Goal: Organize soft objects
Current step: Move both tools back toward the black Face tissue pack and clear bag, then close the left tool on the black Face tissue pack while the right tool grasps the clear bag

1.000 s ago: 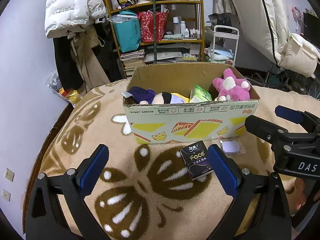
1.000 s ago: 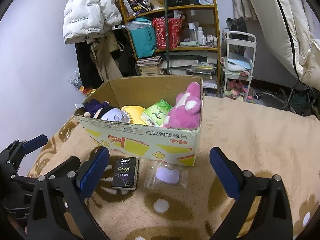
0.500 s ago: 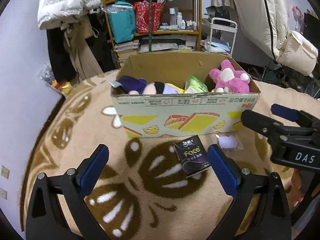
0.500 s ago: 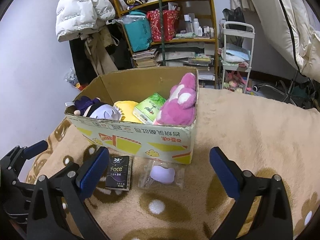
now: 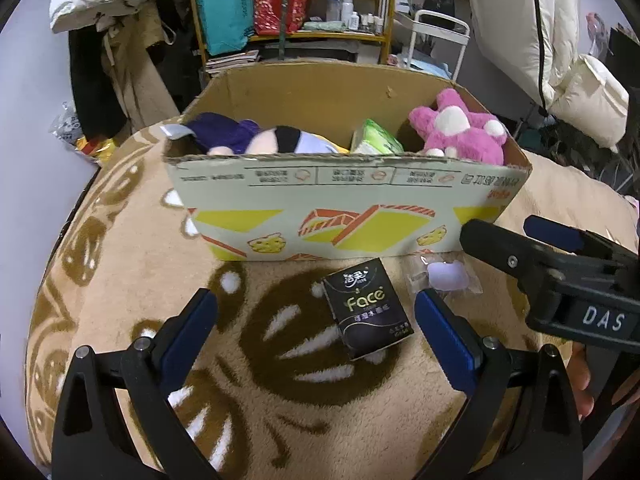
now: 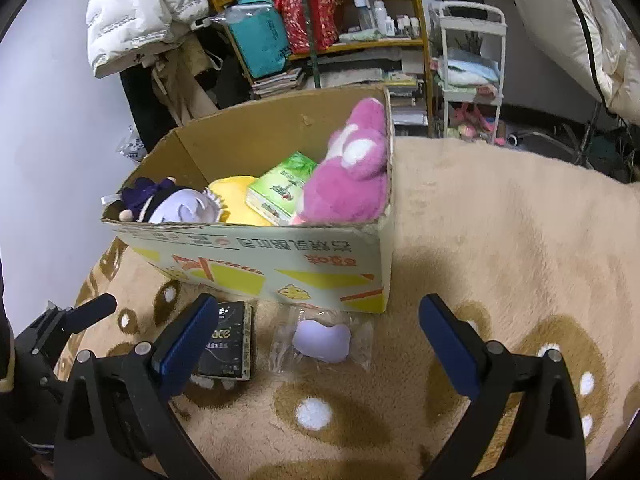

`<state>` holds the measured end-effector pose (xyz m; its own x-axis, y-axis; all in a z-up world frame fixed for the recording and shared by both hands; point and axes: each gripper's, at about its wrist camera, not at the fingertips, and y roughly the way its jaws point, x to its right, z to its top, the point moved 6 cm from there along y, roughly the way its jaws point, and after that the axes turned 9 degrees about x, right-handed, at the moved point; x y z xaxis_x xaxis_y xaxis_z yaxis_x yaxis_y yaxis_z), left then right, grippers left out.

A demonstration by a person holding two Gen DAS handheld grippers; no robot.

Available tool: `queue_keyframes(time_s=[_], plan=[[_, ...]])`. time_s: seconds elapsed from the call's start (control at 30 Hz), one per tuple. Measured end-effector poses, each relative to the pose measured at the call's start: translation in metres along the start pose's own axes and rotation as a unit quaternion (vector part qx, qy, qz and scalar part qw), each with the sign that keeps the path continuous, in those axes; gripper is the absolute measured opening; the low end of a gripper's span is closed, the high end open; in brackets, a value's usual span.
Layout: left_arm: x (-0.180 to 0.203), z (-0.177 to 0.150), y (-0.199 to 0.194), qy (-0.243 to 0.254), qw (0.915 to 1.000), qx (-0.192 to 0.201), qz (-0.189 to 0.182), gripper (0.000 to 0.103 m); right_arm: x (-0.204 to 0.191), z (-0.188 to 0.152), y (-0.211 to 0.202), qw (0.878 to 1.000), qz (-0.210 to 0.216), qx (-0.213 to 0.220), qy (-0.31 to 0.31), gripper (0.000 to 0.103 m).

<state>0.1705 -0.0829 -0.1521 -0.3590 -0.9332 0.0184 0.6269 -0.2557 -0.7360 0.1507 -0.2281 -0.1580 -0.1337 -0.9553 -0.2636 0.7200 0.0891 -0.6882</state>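
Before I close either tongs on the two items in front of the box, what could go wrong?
1. The left tongs and right tongs sit close together, and the black tissue pack and bagged lilac item lie side by side; they could collide.
2. The clear bag may slip or crumple.
3. The cardboard box looks full; the pink plush could be knocked out.

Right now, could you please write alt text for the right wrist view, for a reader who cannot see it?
The open right hand-held gripper hovers over a beige blanket, aimed at a lilac pad in a clear wrapper beside a black tissue pack. Behind them, a cardboard box holds plush toys.
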Motion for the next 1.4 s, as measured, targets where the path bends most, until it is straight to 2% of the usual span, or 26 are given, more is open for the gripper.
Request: queue_keyframes(time_s=[0.77,1.23,1.33,1.4], plan=[[0.020,-0.013,0.048,0.028,0.9981,-0.055,-0.007,0.098,0.012,-0.021,0.044,0.997,-0.008,-0.073,0.029,0.103],[0.018,-0.013,0.073,0.005,0.9964,-0.083,-0.015,0.098,0.007,-0.030,0.060,0.995,-0.015,-0.095,0.026,0.103],[0.015,-0.018,0.079,0.003,0.9946,-0.102,-0.016,0.088,0.005,-0.031,0.061,0.995,-0.018,-0.096,0.020,0.103],[0.016,-0.022,0.081,0.006,0.9942,-0.107,-0.014,0.087,0.003,-0.033,0.062,0.995,-0.021,-0.099,0.015,0.103]])
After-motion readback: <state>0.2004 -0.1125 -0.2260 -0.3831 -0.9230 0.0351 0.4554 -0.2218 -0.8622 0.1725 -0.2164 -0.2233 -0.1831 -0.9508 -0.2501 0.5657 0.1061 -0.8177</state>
